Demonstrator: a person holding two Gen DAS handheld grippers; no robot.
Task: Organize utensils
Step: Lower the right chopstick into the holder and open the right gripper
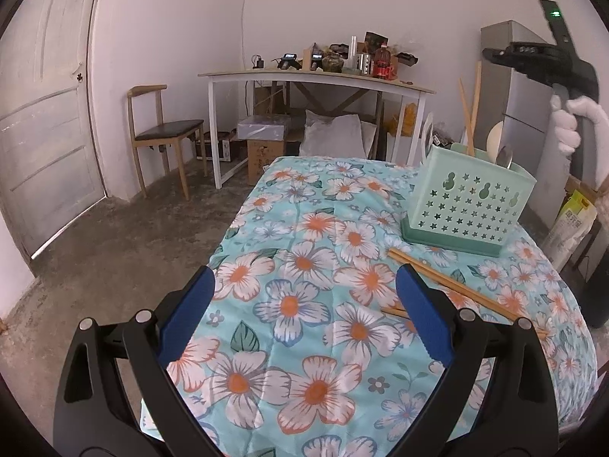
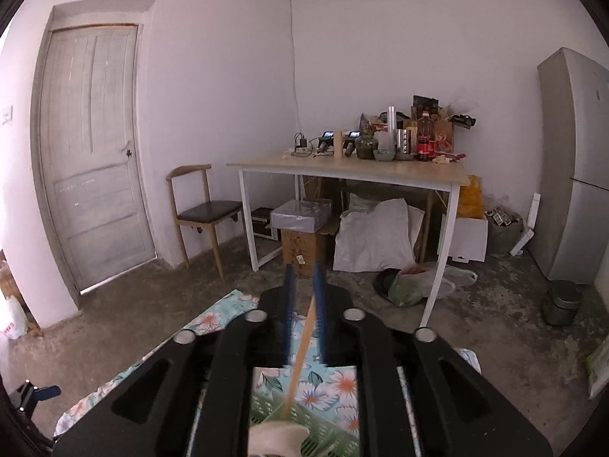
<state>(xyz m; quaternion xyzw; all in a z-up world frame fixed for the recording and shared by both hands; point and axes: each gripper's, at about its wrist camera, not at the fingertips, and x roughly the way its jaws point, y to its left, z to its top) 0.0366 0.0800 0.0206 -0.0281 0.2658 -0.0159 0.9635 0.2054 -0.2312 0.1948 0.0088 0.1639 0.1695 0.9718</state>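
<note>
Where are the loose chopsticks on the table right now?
In the left wrist view, the loose chopsticks lie on the floral tablecloth just in front of the green utensil holder, running diagonally behind the right finger of the open left tongs.

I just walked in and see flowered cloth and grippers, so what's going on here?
A person with a gripper in each hand is sorting utensils into a green holder on a flowered tablecloth. The right gripper is above the holder, a chopstick standing loose between its slightly parted jaws. The left gripper is wide open beside the chopsticks lying on the cloth.
</note>
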